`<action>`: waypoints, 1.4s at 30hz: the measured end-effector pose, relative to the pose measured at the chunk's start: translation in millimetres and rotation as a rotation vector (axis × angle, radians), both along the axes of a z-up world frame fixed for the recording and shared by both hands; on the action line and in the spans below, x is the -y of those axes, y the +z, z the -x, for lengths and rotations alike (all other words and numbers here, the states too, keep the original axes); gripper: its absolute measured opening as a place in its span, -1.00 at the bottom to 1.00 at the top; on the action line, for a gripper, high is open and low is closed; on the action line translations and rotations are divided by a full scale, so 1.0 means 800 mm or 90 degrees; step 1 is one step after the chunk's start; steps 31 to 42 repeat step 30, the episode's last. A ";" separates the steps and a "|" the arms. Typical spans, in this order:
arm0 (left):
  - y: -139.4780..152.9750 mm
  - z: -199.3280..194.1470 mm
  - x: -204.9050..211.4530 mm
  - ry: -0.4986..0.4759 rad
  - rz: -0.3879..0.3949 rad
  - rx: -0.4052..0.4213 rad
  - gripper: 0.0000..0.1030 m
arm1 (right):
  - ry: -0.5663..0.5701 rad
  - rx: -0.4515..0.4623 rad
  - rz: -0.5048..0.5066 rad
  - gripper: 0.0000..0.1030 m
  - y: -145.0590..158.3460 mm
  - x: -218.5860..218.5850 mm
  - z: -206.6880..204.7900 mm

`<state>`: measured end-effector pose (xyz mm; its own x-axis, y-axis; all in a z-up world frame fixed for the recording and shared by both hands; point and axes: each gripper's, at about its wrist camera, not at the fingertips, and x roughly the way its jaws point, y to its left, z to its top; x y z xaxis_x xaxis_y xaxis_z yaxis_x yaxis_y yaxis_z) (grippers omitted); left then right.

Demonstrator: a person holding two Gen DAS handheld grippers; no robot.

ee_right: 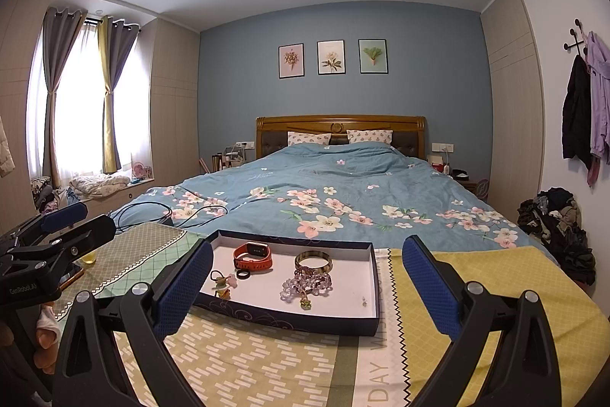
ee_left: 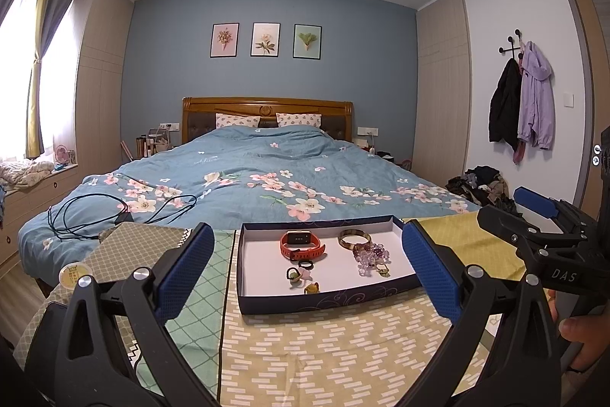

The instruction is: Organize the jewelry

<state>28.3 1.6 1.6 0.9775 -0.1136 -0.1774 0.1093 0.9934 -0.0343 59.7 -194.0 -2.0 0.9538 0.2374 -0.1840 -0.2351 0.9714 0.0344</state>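
Two grippers hover above a patterned cloth (ee_right: 244, 361) on the worktop, the left gripper (ee_left: 305, 269) and right gripper (ee_right: 307, 287) both with jaws spread wide and empty. Between them sits a shallow tray (ee_left: 328, 304) holding a red watch (ee_left: 301, 243), a bangle (ee_left: 354, 238), purple beads (ee_left: 371, 254) and small rings (ee_left: 305, 264). A bed (ee_right: 343, 193) lies beyond.
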 end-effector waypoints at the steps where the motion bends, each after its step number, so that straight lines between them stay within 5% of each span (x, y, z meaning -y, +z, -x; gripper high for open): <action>1: 0.000 0.000 0.000 0.001 0.000 0.000 0.89 | 0.000 0.000 0.000 0.86 0.000 0.000 0.000; 22: -0.009 -0.012 0.001 -0.002 -0.005 -0.024 0.89 | 0.000 -0.024 0.004 0.86 -0.013 0.004 -0.001; 27: -0.014 -0.027 -0.010 0.006 0.000 -0.065 0.89 | -0.042 -0.081 0.018 0.86 -0.021 0.042 -0.021; 30: -0.018 -0.043 -0.026 0.020 -0.002 -0.094 0.89 | -0.105 -0.178 0.038 0.87 -0.039 0.095 -0.055; 42: -0.018 -0.043 -0.026 0.020 -0.002 -0.094 0.89 | -0.105 -0.178 0.038 0.87 -0.039 0.095 -0.055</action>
